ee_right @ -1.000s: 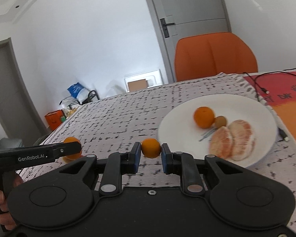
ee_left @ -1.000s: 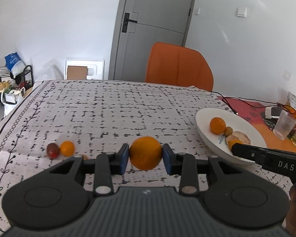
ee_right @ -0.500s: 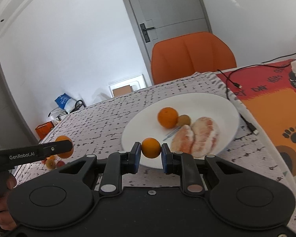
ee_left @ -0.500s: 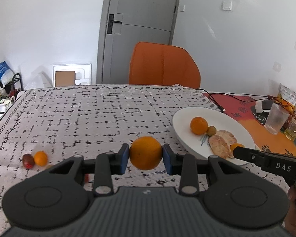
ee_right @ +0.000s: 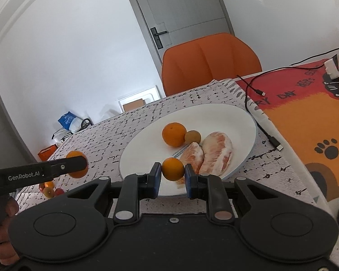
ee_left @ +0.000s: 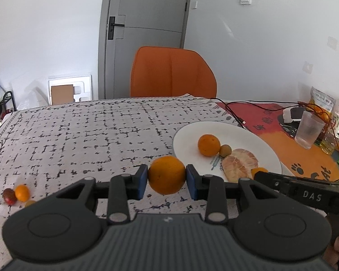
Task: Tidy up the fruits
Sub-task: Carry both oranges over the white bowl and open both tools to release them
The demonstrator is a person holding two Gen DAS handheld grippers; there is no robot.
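White plate [ee_right: 237, 117], orange fruit [ee_left: 166, 174] between blue pads [ee_left: 143, 181] — tablecloth [ee_left: 90, 131] white with black broken-line grid.

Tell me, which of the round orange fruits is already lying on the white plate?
The orange beside the small brown fruit on the plate. The other two sit between tongs; another lies on the tablecloth.

The right gripper [ee_right: 173, 179] now carries its small orange [ee_right: 173, 169] in over the white plate [ee_right: 237, 117] at its 7 o'clock rim, and its jaws are opening. The left gripper [ee_left: 166, 179], with its large orange [ee_left: 166, 174], now sits nearer the plate's 9 o'clock edge.
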